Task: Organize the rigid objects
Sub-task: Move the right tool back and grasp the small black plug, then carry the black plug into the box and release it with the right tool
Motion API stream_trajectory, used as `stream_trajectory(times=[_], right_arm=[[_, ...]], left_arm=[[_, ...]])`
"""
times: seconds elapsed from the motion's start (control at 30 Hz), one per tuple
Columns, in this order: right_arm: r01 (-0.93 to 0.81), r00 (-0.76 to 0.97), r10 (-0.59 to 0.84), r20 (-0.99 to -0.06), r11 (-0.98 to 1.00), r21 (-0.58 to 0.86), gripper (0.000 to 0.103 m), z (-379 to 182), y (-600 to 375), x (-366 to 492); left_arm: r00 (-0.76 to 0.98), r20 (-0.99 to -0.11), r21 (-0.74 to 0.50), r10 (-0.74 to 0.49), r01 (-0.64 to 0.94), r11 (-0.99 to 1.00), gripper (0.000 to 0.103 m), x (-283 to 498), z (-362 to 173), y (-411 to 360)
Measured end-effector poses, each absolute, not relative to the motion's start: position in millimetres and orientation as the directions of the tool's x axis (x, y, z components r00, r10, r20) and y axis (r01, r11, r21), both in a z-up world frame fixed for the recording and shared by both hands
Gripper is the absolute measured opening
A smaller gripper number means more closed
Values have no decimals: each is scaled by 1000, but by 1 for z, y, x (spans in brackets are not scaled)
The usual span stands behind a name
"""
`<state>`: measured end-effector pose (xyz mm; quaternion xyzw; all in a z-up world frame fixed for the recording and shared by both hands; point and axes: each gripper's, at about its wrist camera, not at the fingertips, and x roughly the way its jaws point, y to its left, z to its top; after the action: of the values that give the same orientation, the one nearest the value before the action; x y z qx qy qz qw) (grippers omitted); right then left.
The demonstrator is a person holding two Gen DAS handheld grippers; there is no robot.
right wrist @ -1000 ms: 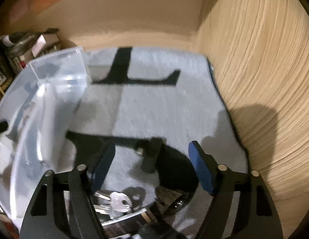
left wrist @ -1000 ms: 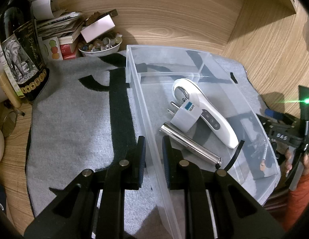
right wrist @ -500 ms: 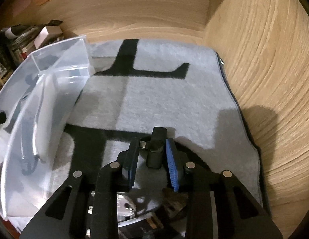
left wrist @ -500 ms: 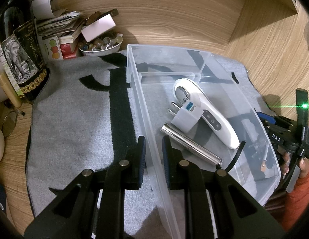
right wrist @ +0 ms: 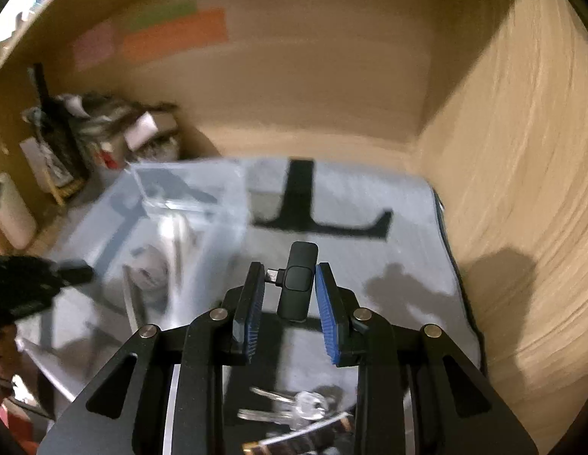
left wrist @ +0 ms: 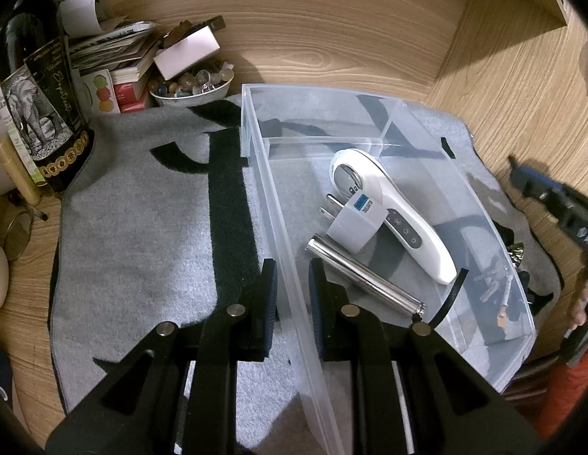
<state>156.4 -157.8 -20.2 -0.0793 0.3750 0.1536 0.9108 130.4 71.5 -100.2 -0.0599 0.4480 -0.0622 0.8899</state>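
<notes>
Right gripper (right wrist: 290, 295) pinches black dongle (right wrist: 298, 280) at frame centre, long axis upright, connector pointing left. Left gripper (left wrist: 292, 292) clamps bin wall (left wrist: 278, 227).

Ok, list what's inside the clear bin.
In the clear bin: a white handheld device, a white plug adapter leaning on it, a silver metal tube and a black strap. The near end is hidden behind the left gripper.

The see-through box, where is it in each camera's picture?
Left wrist: the clear plastic box fills the middle and right, its near wall pinched by the left gripper.
Right wrist: the box sits blurred at the middle left.
Shared landmark: the grey mat with black strokes.
</notes>
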Motion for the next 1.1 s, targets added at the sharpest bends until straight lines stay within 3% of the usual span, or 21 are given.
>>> stream_trajectory(times=[0.4, 1.1], right_arm=[[-477, 680, 346, -647, 878, -32, 25, 6, -106, 141], [-581, 470, 333, -818, 814, -2, 25, -62, -59, 151]], left_arm=[[591, -790, -161, -164, 58, 985, 16, 131, -101, 71], [591, -790, -157, -162, 60, 986, 17, 131, -101, 71]])
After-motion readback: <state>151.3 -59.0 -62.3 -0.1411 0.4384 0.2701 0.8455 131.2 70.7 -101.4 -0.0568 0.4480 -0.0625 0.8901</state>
